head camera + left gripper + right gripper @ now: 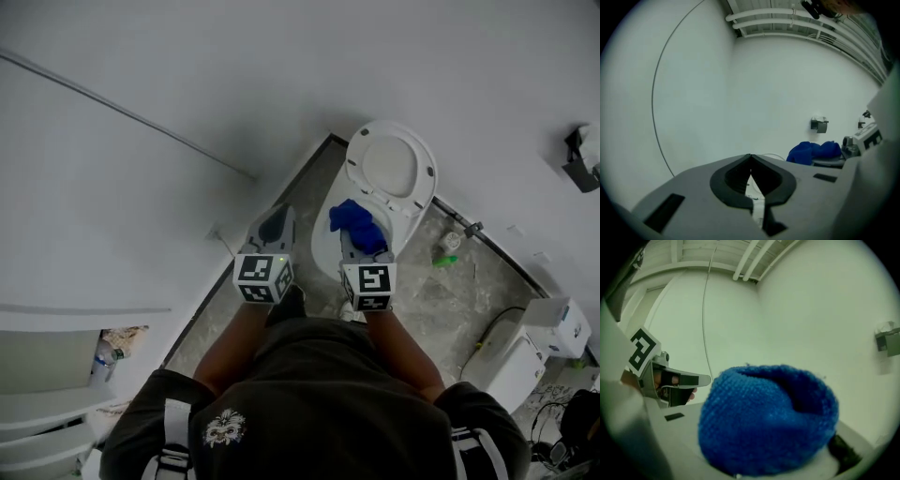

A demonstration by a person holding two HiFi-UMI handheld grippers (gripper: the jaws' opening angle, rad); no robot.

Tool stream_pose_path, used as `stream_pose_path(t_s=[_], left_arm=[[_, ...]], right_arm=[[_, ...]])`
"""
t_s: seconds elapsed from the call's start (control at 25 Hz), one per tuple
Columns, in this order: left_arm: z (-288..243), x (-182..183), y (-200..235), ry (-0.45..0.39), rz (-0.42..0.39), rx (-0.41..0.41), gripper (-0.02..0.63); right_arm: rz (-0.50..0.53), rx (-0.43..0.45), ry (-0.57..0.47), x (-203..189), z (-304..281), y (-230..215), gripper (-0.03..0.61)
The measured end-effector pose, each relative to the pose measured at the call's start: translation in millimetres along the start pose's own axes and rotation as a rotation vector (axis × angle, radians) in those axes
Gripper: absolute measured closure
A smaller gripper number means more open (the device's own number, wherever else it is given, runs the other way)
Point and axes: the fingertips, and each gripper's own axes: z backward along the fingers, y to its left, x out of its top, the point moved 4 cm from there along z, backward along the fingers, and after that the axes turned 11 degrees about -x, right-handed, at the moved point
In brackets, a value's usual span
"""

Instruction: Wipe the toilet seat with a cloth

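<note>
- I stand over a white toilet (322,246) in a small room with white walls and a mottled grey floor (441,305), and I look steeply down at it.
- The toilet lid (391,167) is raised and leans back toward the corner where the walls meet.
- My right gripper (362,246) reaches out over the front of the bowl. Its jaws are clamped on a bunched blue cloth (355,223).
- In the right gripper view the cloth (764,423) is a thick, knitted-looking wad that fills the space at the jaws and hides most of them.
- The cloth hangs over the open bowl, near the rim. I cannot tell whether it touches the seat.
- My left gripper (277,221) is held out just left of the toilet, beside the wall. Its jaws are pressed together at the tips, with nothing between them.
- In the left gripper view the closed jaw tips meet in front of a bare white wall, and the blue cloth shows off to the right.
- A small green item (445,260) lies on the floor to the right of the toilet.
- A toilet paper holder (581,157) is fixed to the wall at the far right.
</note>
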Motion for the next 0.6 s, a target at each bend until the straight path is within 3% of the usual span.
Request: stream_pose_path(t_s=[0.28, 0.6], left_arm=[[-56, -24, 37, 0.062, 0.034, -0.126, 0.604], [-141, -36, 89, 0.131, -0.035, -0.279, 0.604]], right_arm=[[0.027, -0.119, 0.053, -6, -50, -14, 0.486], [0.011, -0.338, 0.154, -28, -123, -38, 0.485]])
